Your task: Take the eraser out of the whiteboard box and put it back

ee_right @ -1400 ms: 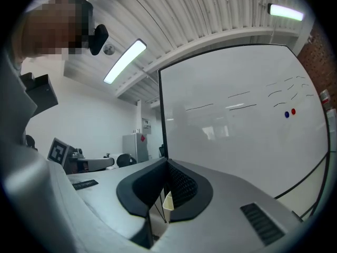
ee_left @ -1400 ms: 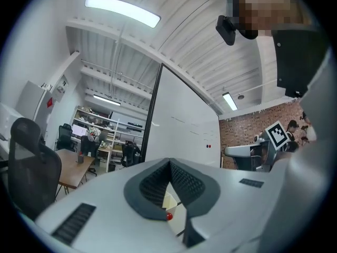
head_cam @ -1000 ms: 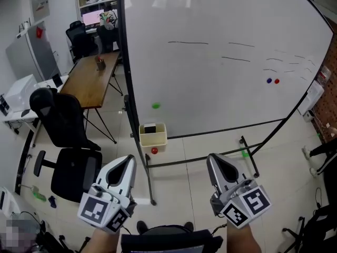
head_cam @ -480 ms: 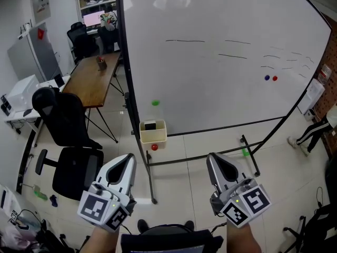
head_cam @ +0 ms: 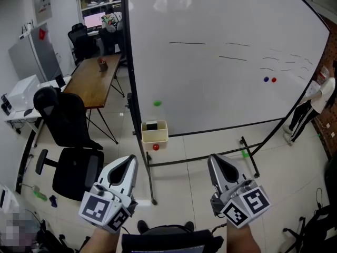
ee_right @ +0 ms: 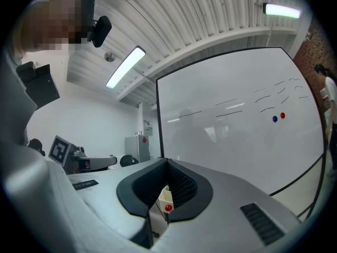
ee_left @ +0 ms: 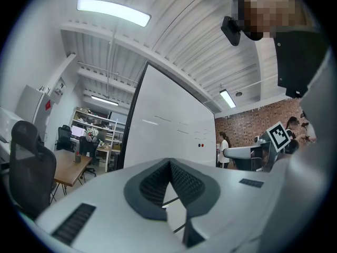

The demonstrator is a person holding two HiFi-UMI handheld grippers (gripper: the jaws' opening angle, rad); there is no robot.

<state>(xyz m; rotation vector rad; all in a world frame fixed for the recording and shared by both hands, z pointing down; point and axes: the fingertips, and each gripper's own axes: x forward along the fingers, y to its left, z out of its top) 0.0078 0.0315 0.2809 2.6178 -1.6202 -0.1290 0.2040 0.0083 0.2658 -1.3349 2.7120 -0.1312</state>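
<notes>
**While both tools wait shut, the eraser sits in its box**

Since the eraser (head_cam: 151,125) shows as a dark block inside the whiteboard box (head_cam: 155,136), the task's thing already lies where the task sentence wants it to end. That fits two stages equally: the eraser yet to come out, or out and returned. One moment cannot tell which.

Both tools are held low and level in front of the person, well apart from the board. The left tool (head_cam: 128,161) has its jaws closed tip to tip with nothing between them. The right tool (head_cam: 213,160) is closed and empty as well. Its own view lines up on the box through the slit under its jaws.

As a judgement, any work at the box would go best from above, since its open top faces up. The jaws would need to part before they get there. The box hangs on the whiteboard (head_cam: 226,30) itself, at its lower left just beside the frame's dark upright. A light, straight pull or push therefore seems safer than a sideways one that could shift it.

The box is pale yellow and small. Only the eraser can be made out in it; whether anything lies under that is too small to tell. A red magnet (head_cam: 155,147) sits just below the box and a green one (head_cam: 157,103) above it.
</notes>
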